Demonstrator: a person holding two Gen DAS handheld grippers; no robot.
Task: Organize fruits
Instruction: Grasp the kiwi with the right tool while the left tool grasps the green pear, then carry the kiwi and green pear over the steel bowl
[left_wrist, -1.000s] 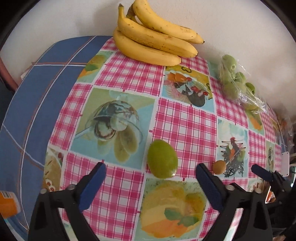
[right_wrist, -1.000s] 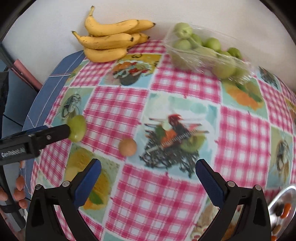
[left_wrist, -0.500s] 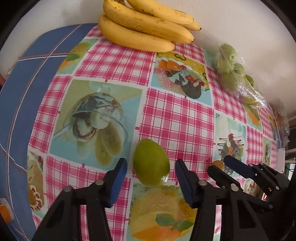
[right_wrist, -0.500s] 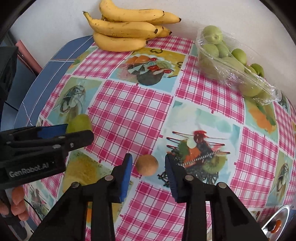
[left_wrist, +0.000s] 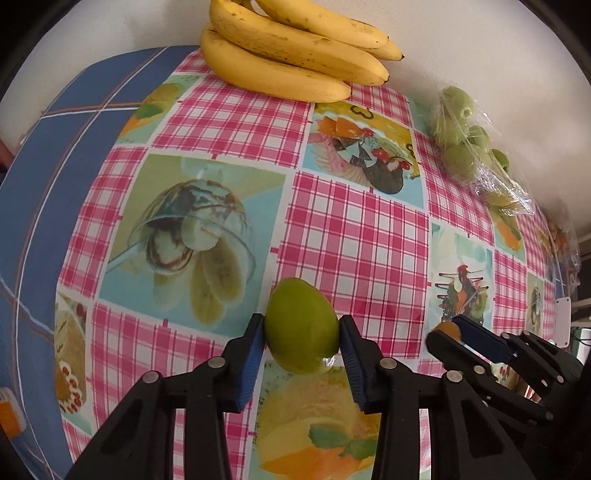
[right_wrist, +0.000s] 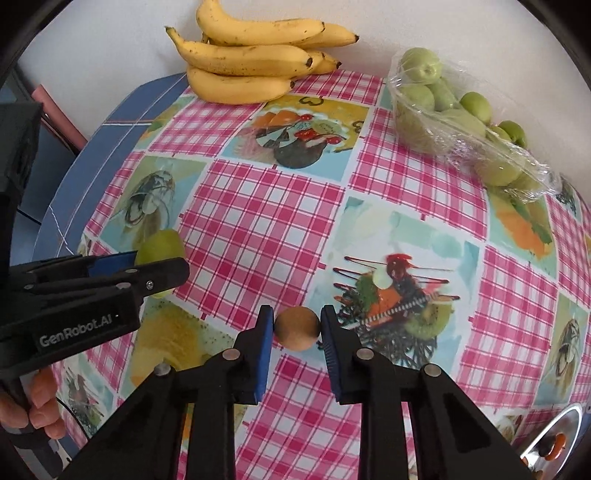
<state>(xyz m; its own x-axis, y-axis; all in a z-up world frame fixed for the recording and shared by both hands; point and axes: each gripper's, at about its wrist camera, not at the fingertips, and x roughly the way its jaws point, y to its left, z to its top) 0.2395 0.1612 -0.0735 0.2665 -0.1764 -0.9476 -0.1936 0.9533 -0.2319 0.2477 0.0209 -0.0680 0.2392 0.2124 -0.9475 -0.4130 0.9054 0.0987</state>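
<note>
Table layout: fruit at the back edge, two pieces near the front.
Bananas (right_wrist: 251, 62) lie at the far edge by the wall; bagged fruit (right_wrist: 461, 122) to their right. Nearer, mango (left_wrist: 302, 332) sits left of small round fruit (right_wrist: 297, 328), both on the tablecloth (right_wrist: 266, 229), well apart from the back row.

You have a table (right_wrist: 258, 236) under a tablecloth (left_wrist: 354, 236) of pink-and-white check with printed food panels and a blue border (left_wrist: 44, 192). Behind it stands a plain white wall (right_wrist: 110, 44). Your light is soft and even, without hard shadows.
</note>
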